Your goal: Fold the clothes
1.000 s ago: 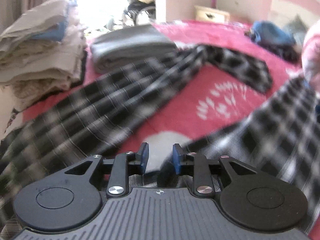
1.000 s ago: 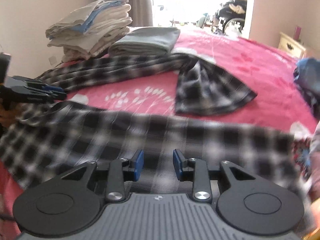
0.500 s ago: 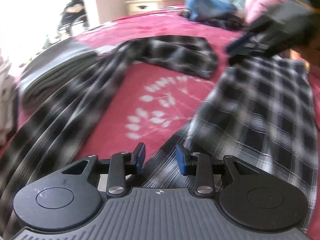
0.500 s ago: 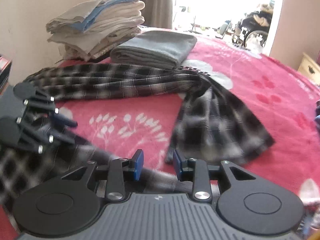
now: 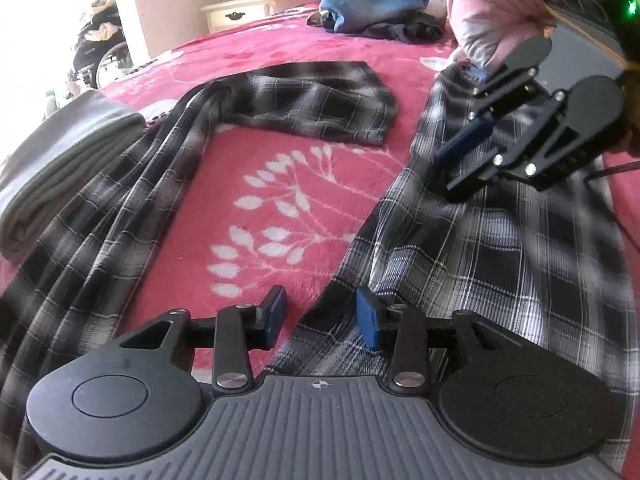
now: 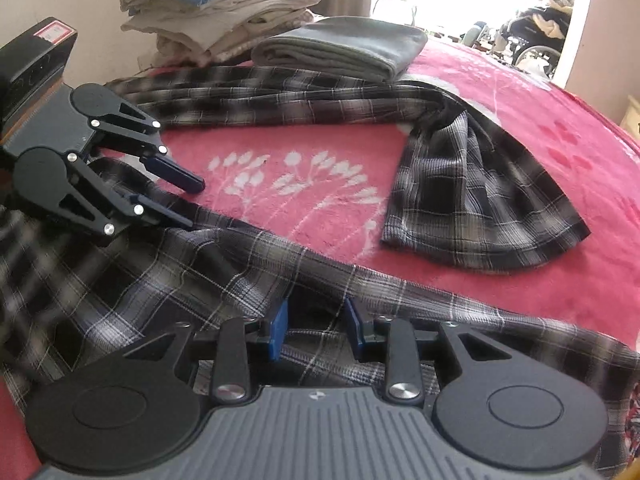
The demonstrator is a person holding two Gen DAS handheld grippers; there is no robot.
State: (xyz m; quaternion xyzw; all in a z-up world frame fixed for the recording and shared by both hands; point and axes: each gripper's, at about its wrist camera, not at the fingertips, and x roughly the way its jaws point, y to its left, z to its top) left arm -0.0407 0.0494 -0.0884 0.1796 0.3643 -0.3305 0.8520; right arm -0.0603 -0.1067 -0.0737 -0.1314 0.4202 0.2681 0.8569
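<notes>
1. A black-and-white checked garment lies spread on the bed's pink blanket, one long part running back past a folded grey cloth.
2. The left gripper hangs over the garment's edge, fingers partly apart and gripping nothing.
3. The right gripper sits low over the fabric, fingers partly apart; whether they pinch cloth is unclear.
4. A stack of pale folded laundry stands behind.
</notes>
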